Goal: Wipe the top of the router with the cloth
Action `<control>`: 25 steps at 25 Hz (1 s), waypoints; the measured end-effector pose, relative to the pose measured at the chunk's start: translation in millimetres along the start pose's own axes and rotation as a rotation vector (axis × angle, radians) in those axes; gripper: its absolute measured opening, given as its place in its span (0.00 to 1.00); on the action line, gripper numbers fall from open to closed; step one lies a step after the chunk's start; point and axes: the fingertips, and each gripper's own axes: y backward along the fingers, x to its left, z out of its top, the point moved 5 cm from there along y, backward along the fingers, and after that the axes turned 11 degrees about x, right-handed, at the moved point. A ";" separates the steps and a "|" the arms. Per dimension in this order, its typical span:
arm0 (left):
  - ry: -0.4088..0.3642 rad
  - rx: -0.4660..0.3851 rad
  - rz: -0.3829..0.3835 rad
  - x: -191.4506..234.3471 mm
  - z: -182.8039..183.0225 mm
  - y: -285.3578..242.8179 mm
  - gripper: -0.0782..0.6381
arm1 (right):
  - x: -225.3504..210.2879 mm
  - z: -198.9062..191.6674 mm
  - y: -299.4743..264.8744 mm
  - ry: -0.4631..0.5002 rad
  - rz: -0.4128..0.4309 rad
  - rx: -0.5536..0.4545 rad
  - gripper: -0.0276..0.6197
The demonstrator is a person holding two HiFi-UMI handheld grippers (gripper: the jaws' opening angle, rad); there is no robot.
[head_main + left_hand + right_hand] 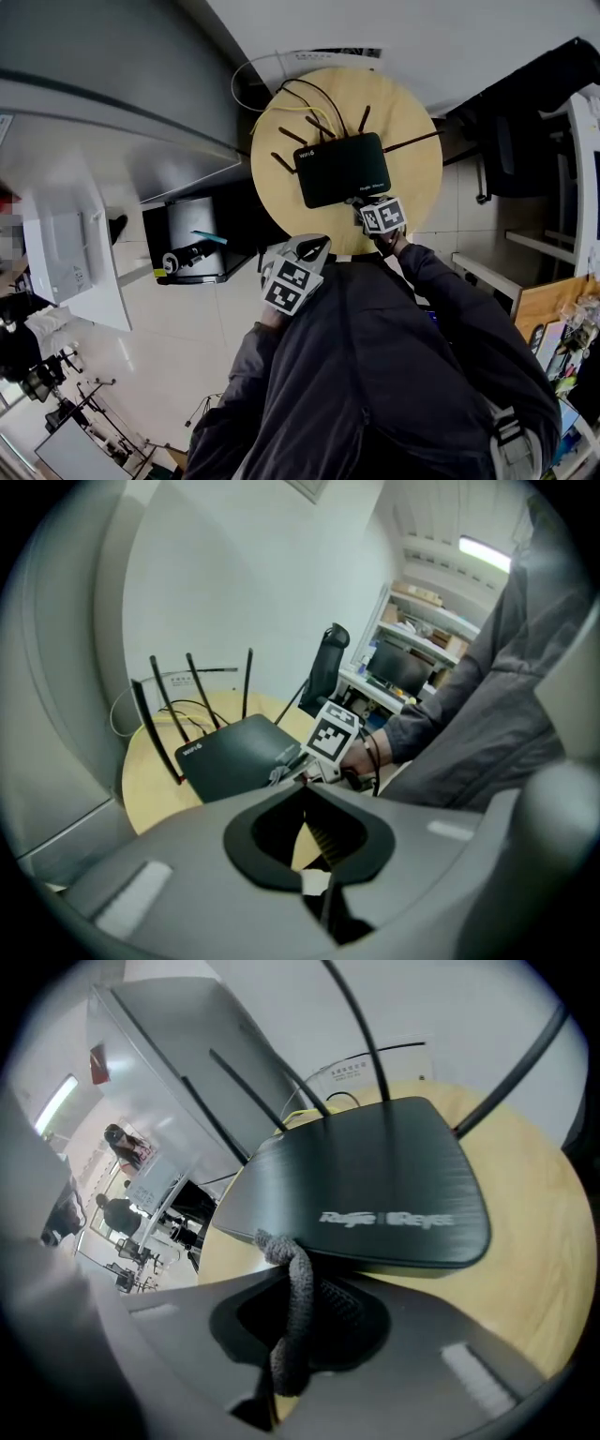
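A black router (pixel 341 169) with several thin antennas lies flat on the round wooden table (pixel 417 173). In the right gripper view its top (pixel 375 1190) fills the middle. My right gripper (pixel 281 1265) is shut on a twisted grey cloth (pixel 289 1321), and the cloth's knotted end touches the router's near edge. From the head view the right gripper (pixel 364 210) sits at the router's near right corner. My left gripper (pixel 317 247) hovers at the table's near edge, off the router, shut with nothing in it (pixel 306 786).
Yellow and white cables (pixel 272 98) run from the router's back over the table's far edge. A dark low stand (pixel 192 246) is left of the table, and a black office chair (pixel 511 141) stands to the right. Shelves (pixel 422 635) line the far wall.
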 end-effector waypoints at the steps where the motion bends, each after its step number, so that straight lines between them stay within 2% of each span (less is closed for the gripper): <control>1: -0.005 0.003 -0.004 -4.2 5.4 -4.5 0.11 | -10.3 -3.0 5.7 -0.022 0.002 -0.006 0.09; 5: -0.019 0.012 -0.015 -17.8 24.6 -20.5 0.11 | -50.7 -14.6 27.1 -0.087 -0.009 -0.020 0.09; 11: -0.026 0.019 -0.019 -34.2 46.5 -39.8 0.11 | -88.7 -22.1 48.2 -0.113 -0.008 -0.036 0.09; 20: -0.003 0.016 -0.015 -38.8 58.0 -51.0 0.11 | -83.1 -21.8 51.2 0.095 -0.010 0.033 0.09; 25: -0.011 0.004 -0.021 -31.3 58.2 -48.8 0.11 | -58.1 -19.6 78.8 0.240 0.010 0.003 0.09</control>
